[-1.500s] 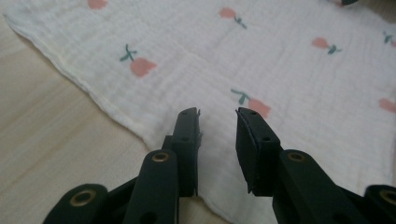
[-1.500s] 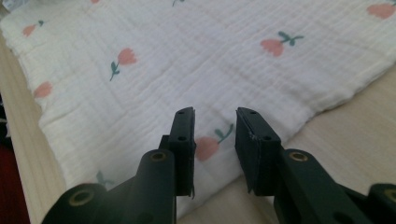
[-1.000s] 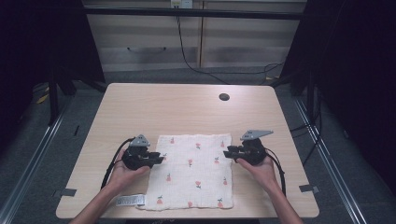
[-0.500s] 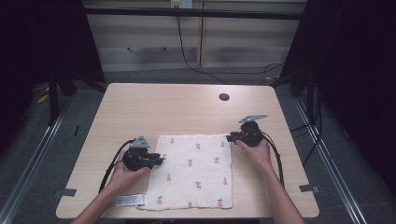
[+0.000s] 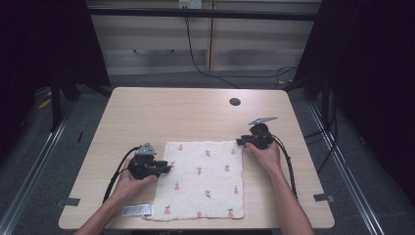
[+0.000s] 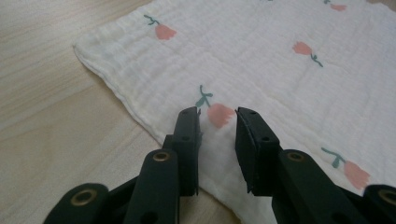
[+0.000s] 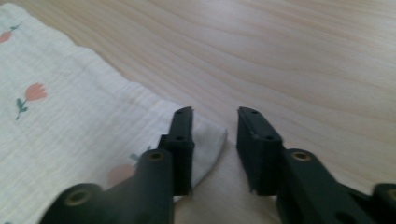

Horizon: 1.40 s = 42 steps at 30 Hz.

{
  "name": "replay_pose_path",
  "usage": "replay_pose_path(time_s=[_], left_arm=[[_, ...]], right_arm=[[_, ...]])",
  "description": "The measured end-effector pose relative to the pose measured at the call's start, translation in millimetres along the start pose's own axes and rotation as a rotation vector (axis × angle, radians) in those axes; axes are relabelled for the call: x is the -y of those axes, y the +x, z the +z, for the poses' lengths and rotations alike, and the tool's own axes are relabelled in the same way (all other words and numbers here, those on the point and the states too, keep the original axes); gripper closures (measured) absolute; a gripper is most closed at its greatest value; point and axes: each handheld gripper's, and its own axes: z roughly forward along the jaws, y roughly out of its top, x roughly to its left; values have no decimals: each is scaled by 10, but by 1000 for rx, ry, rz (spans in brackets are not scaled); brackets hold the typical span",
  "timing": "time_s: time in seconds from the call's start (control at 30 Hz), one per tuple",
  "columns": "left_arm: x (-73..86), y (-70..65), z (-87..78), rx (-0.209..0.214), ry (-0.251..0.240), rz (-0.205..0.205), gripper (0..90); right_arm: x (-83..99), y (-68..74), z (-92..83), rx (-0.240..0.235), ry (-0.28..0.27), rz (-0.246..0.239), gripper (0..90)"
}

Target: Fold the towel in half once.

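- Now my left tongs (image 6: 217, 140) hang over the cloth's (image 5: 203, 178) left edge, jaws apart with nothing pinched between them.
- My right tongs (image 7: 215, 140) straddle the cloth's far right corner, jaws parted, gripping nothing I can see.
- Flat on the tabletop (image 5: 195, 112) lies the cloth, cream with small pink flowers, toward the near edge.
- A small dark round spot (image 5: 235, 102) sits farther back.

Evenly lit table (image 5: 195, 117), dark surroundings, soft shadows, no glare, right gripper view slightly blurred
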Motion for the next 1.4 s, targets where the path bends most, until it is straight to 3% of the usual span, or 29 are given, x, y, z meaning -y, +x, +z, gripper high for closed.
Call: replay_pose_path(time_s=[0.17, 0.23, 0.33, 0.47, 0.5, 0.67, 0.83, 0.93, 1.13, 1.4], left_arm=[[-14, -18, 0, -11, 11, 10, 695], [-32, -4, -7, 1, 23, 2, 668], [-74, 45, -54, -10, 3, -14, 617], [-142, 174, -161, -46, -29, -48, 551], [-161, 228, -197, -59, -61, -60, 541], [-281, 401, -176, -52, -78, -95, 482], [-405, 539, -20, -63, -77, -96, 531], [-448, 623, 24, -56, -90, -120, 587], [-521, 772, 149, -69, -61, -128, 667], [-491, 750, 308, -51, -46, -121, 675]], right_arm=[[-1, 33, 4, -23, 1, -6, 876], [-6, 38, -10, -31, -13, -5, 883], [-26, 67, -46, -40, -33, -4, 887], [-36, 114, -85, -54, -54, -14, 888], [-35, 128, -93, -56, -56, -20, 888], [-35, 185, -147, -73, -81, -32, 888], [-14, 211, -165, -78, -87, -35, 888], [12, 198, -180, -87, -94, -26, 888], [45, 179, -201, -93, -105, -18, 888], [47, 178, -206, -94, -101, -25, 888]])
